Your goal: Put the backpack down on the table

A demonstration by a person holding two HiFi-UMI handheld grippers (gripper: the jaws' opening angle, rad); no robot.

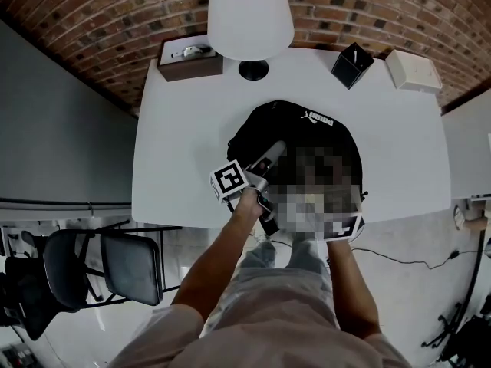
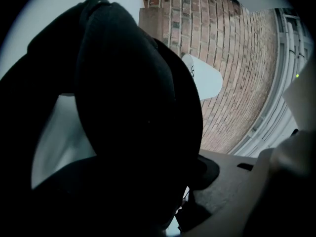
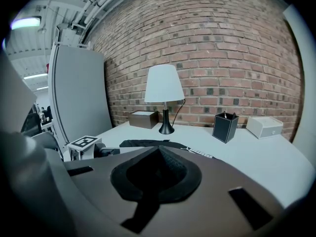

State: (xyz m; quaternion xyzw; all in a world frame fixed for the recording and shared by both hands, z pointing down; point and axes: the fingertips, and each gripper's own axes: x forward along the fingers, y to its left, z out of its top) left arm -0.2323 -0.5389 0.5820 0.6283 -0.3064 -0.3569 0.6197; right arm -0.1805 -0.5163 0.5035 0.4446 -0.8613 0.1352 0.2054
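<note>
Nearest, the person's forearms reach over the front edge of the white table (image 1: pixel 180 156). A folding chair (image 1: pixel 103 265) stands on the floor to the person's left.

The right gripper (image 3: pixel 157 169) has its jaws closed together, pad against pad, with nothing between them. It sits at the table's front edge by the near side of the backpack (image 1: pixel 307 133).

The left gripper (image 1: pixel 270 158) points across the backpack's near left part. Its jaws stand wide. Black backpack fabric fills the space between them, and a thin sliver of light shows beside the one visible pad, so the pads do not clamp it.

The backpack lies flat on the table, close to the front edge and about centred.

Beyond it, along the brick wall, stand a brown box (image 1: pixel 190 60), a lamp (image 1: pixel 249 10), a black pen holder (image 1: pixel 352 64) and a white box (image 1: pixel 413 70), all apart from the backpack.
</note>
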